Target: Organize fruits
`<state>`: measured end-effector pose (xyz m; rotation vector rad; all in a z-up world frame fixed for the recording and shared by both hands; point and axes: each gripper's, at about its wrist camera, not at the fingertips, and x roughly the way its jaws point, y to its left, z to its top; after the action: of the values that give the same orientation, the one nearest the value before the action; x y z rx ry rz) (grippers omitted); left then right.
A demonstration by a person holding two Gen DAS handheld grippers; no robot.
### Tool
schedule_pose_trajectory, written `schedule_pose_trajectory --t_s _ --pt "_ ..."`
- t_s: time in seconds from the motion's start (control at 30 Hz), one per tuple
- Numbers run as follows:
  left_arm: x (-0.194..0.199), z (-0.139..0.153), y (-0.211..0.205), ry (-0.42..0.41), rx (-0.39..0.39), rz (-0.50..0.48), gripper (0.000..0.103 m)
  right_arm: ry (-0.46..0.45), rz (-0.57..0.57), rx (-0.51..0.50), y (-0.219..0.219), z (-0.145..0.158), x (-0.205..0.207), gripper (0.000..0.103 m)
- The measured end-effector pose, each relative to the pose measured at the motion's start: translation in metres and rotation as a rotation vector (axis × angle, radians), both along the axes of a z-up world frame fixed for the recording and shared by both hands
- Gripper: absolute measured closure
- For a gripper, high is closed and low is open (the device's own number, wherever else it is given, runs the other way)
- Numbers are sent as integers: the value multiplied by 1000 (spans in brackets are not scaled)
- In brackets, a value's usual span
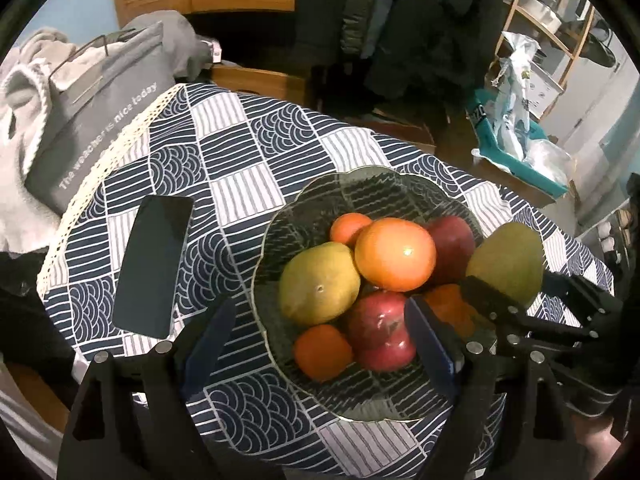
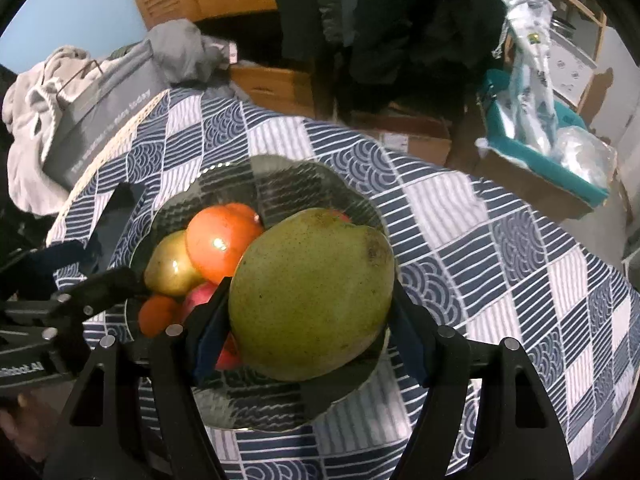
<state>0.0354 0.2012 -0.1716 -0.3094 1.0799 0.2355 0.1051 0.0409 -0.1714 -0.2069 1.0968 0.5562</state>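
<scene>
A glass bowl (image 1: 280,216) on the patterned tablecloth holds a mango (image 1: 318,282), a large orange fruit (image 1: 394,254), red apples (image 1: 380,332) and small oranges (image 1: 322,352). My right gripper (image 2: 310,320) is shut on a green mango (image 2: 312,292) and holds it over the bowl's (image 2: 176,200) right side. The same mango (image 1: 508,260) and gripper (image 1: 516,300) show at the right of the left wrist view. My left gripper (image 1: 320,320) is open and empty, fingers spread above the bowl's near-left rim. It shows at the left edge of the right wrist view (image 2: 92,280).
A black phone (image 1: 154,270) lies on the cloth left of the bowl. A grey bag (image 1: 96,120) and clothes sit at the table's far left. A teal box with plastic bags (image 2: 544,152) stands beyond the table's right edge. Wooden cabinets and hanging coats are behind.
</scene>
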Motion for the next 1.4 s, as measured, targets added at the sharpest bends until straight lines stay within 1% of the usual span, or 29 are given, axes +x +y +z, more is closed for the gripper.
schedule_pose_trajectory --t_s 0.17,0.37,0.63,0.73,0.83,1.0,1.13,1.4 --pt "-3 4 2 -4 3 6 16 47 33 8 11 -9 -2 30" --pt "-6 7 2 -7 3 10 16 -15 46 40 16 7 -4 27" --pt "-10 21 0 -33 -18 16 16 -28 -6 89 -1 25 1 27" --pt "-11 29 -5 -53 -18 7 16 -58 -13 101 -7 40 -1 26" --pt "-13 38 -10 -70 -16 -2 16 -105 -25 103 -14 58 -5 23" --pt "-18 60 -19 -121 -14 -20 16 -170 -55 116 -30 88 -11 22" --pt "-22 77 -25 -162 -6 -30 16 -244 -80 113 -44 116 -19 22" --pt "-32 110 -35 -248 22 -39 14 -376 -112 98 -64 158 -37 21"
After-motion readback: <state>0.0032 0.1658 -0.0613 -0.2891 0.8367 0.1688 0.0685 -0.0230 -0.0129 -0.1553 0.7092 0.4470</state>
